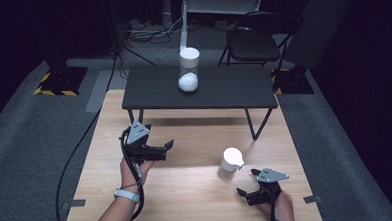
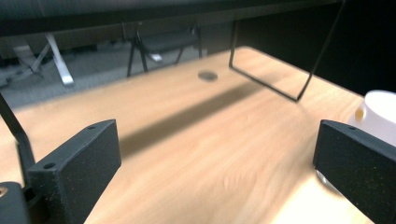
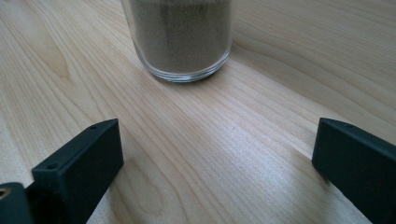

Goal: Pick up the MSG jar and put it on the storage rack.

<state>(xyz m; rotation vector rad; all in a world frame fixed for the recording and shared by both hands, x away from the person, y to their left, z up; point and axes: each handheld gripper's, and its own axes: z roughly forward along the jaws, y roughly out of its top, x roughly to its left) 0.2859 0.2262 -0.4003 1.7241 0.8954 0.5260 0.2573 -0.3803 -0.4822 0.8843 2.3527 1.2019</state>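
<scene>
Right, small glass jar (image 1: 230, 164) with a white pour-spout lid stands upright on the light wooden table (image 1: 198, 200), toward its right side, between the two grippers and nearer the right one. Right gripper view shows the jar's lower glass body (image 3: 180, 37) straight ahead, filled with fine brownish-grey grains, base flat on the wood. Left gripper view catches the jar's white lid (image 2: 380, 116) at the far right edge, partly behind that gripper's own right-hand jaw, with a small yellow-orange spot on the lid.

Right gripper (image 1: 255, 190) is held low over the table, just beside the jar on the person's side, jaws spread wide, nothing between them, not touching the jar. Right hand (image 1: 283, 207) grips it from below, grey three-cornered plate on top.

Left gripper (image 1: 158, 149) sits well apart from the jar, over the left-middle of the table, jaws also spread wide and empty, pointing right toward the jar. Left hand (image 1: 134, 170) holds it, a white watch band (image 1: 126, 195) on the wrist, black cable (image 1: 71, 161) trailing off to the floor.

Farther back a low dark table (image 1: 223, 92) on thin black legs stands across the far end of the wooden one. On it, a taller clear jar (image 1: 189, 71) with a white lid, upright, white powder in its lower part. Behind: a dark folding chair (image 1: 253, 40), grey carpet, cables on the floor, yellow-black striped pads (image 1: 58, 86) at both sides.
</scene>
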